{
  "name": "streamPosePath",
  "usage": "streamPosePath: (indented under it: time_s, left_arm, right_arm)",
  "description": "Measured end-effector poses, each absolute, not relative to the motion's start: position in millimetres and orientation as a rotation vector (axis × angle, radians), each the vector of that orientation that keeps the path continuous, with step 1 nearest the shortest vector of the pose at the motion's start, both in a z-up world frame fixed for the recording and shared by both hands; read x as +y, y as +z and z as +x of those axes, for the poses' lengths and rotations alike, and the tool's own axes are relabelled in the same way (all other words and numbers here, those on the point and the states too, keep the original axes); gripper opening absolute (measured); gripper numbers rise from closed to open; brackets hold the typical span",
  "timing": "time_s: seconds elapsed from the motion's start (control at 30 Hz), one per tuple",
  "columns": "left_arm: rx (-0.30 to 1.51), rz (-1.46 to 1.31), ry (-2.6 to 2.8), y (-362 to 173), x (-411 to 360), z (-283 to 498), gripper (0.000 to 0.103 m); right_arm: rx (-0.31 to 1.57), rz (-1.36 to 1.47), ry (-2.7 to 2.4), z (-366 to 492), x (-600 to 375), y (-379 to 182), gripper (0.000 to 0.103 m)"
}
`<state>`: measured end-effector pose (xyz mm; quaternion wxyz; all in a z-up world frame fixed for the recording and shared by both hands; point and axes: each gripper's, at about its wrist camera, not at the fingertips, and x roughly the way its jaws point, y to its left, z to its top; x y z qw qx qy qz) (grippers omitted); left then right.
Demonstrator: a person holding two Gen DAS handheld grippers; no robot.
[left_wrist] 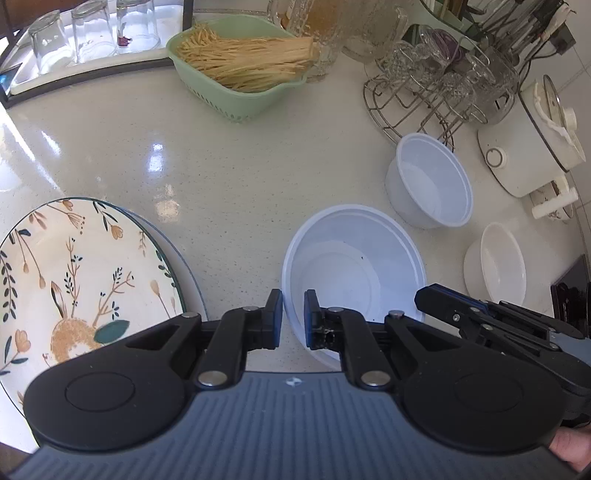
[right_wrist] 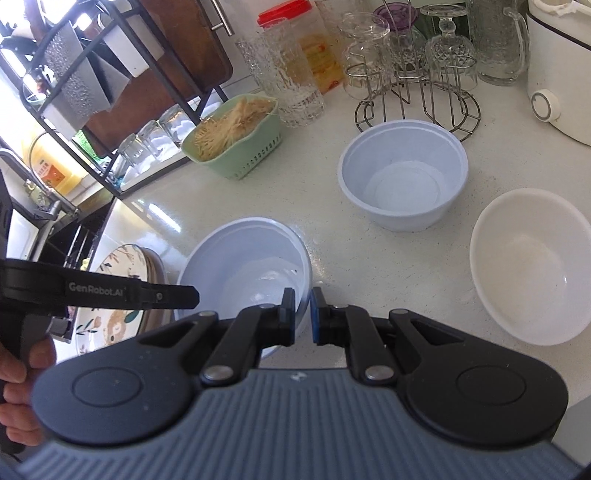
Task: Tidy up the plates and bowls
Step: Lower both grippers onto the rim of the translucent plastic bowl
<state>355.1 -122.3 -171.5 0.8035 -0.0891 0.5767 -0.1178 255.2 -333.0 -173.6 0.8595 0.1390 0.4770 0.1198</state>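
Note:
A large pale blue bowl (left_wrist: 351, 266) (right_wrist: 243, 258) is gripped from both sides. My left gripper (left_wrist: 293, 314) is shut on its left rim, which runs between the blue pads. My right gripper (right_wrist: 303, 314) is shut on the opposite rim and shows in the left wrist view as a black finger (left_wrist: 432, 299). The left gripper's finger (right_wrist: 177, 295) reaches in from the left in the right wrist view. A floral plate (left_wrist: 74, 277) (right_wrist: 118, 258) lies on another plate to the bowl's left. A deeper pale bowl (left_wrist: 432, 184) (right_wrist: 402, 177) and a white bowl (left_wrist: 498, 266) (right_wrist: 532, 266) stand to the right.
A green basket of dry strands (left_wrist: 240, 59) (right_wrist: 236, 147) sits at the back of the counter. A wire rack with glasses (left_wrist: 424, 92) (right_wrist: 413, 92) and a white cooker (left_wrist: 524, 155) (right_wrist: 561, 74) stand at the back right. Upturned glasses (left_wrist: 92, 33) line a shelf at back left.

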Motion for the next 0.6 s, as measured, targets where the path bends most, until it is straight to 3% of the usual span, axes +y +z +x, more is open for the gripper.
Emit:
streamPosePath:
  time_s: [0.3,0.6]
  left_arm:
    - [1.259,-0.105,-0.341,-175.8,-119.3,363.5,0.013]
    - [1.241,-0.077,-0.382,-169.7,-117.4,367.9,0.028]
  right_arm:
    - [0.998,0.302,0.149,251.7,-318.4,-175.5,0.013]
    - [0.997,0.343,0.099,245.2,-314.8,-173.0,0.013]
